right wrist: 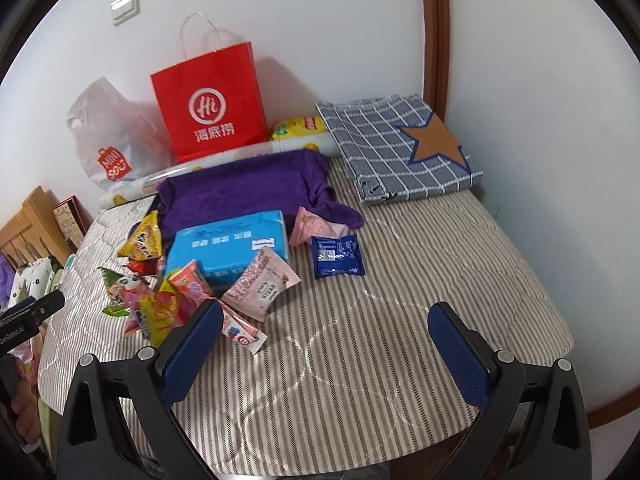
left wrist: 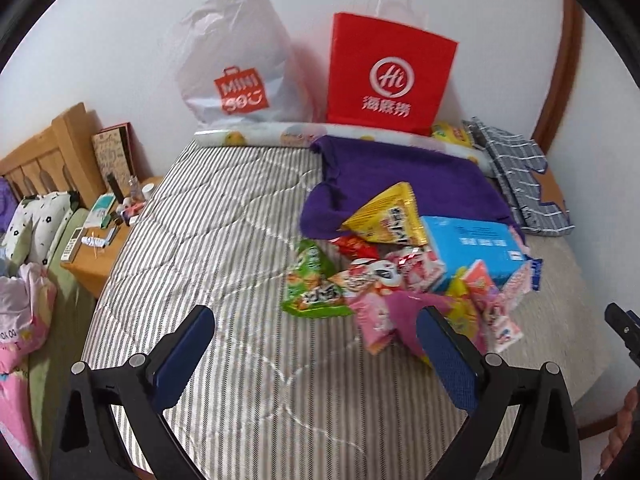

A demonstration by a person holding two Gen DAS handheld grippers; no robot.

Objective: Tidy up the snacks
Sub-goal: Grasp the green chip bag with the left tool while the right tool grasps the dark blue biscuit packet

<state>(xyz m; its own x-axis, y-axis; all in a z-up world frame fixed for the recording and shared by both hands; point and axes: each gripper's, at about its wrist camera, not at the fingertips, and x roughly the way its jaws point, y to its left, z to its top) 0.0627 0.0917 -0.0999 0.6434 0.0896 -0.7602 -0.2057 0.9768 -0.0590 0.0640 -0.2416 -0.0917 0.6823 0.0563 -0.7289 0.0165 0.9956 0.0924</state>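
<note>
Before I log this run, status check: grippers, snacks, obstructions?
Left gripper open, right gripper open, both empty. Snacks piled loose on bed. Nothing blocking.

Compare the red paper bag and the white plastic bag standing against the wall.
The red paper bag is stiff and flat-sided; the white plastic bag is soft and crumpled. The red paper bag has thin cord handles sticking up, while no such handles show on the white plastic bag. The paper bag carries a white round logo, the plastic bag an orange one. Both lean on the wall behind the bed.
</note>
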